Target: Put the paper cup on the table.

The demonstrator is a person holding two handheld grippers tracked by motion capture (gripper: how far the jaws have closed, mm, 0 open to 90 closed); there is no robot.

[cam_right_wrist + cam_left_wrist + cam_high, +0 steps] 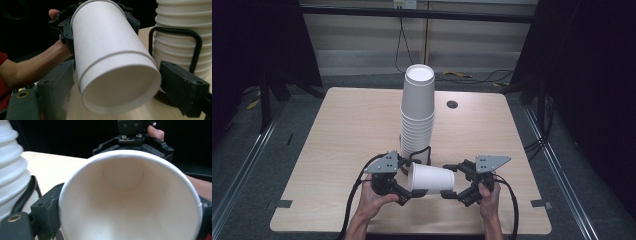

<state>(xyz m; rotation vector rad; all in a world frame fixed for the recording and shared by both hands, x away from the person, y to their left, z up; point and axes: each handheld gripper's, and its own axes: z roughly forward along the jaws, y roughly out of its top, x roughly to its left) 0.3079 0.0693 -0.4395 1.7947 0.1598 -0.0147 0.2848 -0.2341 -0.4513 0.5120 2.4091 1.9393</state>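
Your cup [430, 178] lies sideways above the table [337, 150], just in front of the stack [417, 115], mouth toward your left gripper [408, 192], whose jaws clamp its rim. Your right gripper [451, 181] stands apart around the base; contact there is hard to judge. One cup seems pulled free; placing it remains.

In the left gripper view the cup [130, 202] runs off the bottom edge and hides most of the jaws. The stack [11, 167] is cut by the left and top edges. In the right gripper view the cup's base is blurred.
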